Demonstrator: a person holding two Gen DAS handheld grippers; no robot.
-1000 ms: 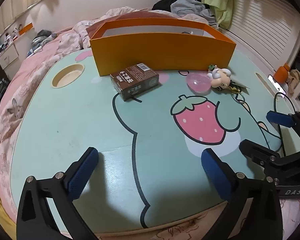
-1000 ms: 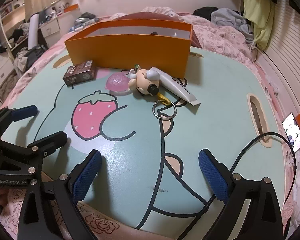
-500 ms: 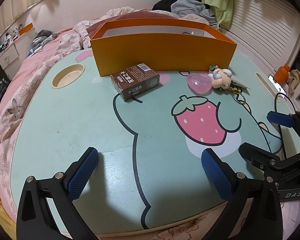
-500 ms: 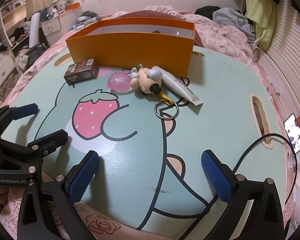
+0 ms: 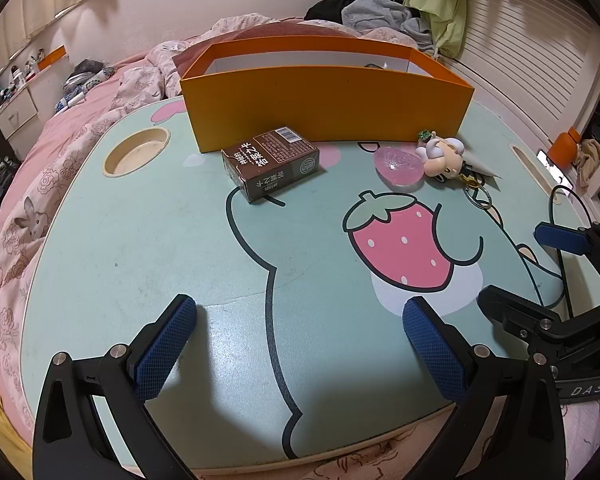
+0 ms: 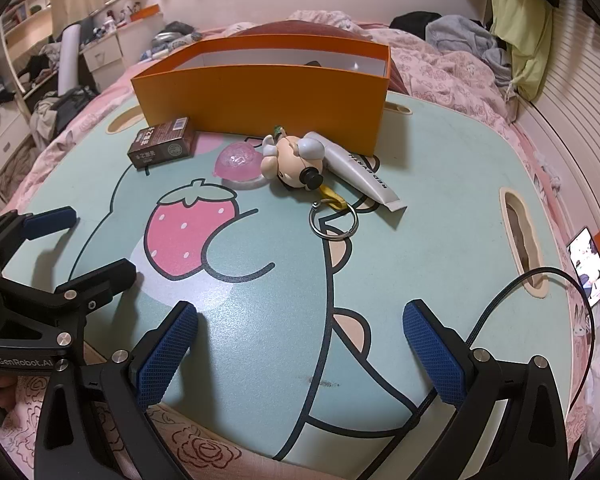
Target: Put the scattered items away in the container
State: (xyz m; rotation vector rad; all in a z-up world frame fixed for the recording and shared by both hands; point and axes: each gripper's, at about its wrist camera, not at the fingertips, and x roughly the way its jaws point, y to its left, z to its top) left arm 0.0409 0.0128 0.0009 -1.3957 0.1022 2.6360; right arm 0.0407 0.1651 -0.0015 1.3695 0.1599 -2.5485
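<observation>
Both grippers — left gripper (image 5: 300,320), right gripper (image 6: 300,320) — gape wide, empty; the keychain (image 6: 296,162) ring could snag the tube (image 6: 360,172).

A mint-green lap table (image 6: 440,248) printed with a cartoon strawberry sits on a pink floral bedspread (image 5: 32,208). On its far side stands an orange box (image 6: 260,92), open-topped. Directly before it lie a brown carton (image 5: 274,168), a pink translucent shell (image 6: 238,162), a figurine keychain (image 6: 296,162) with ring, and a white tube (image 6: 364,174). A black cable (image 6: 500,304) crosses the near right edge.
</observation>
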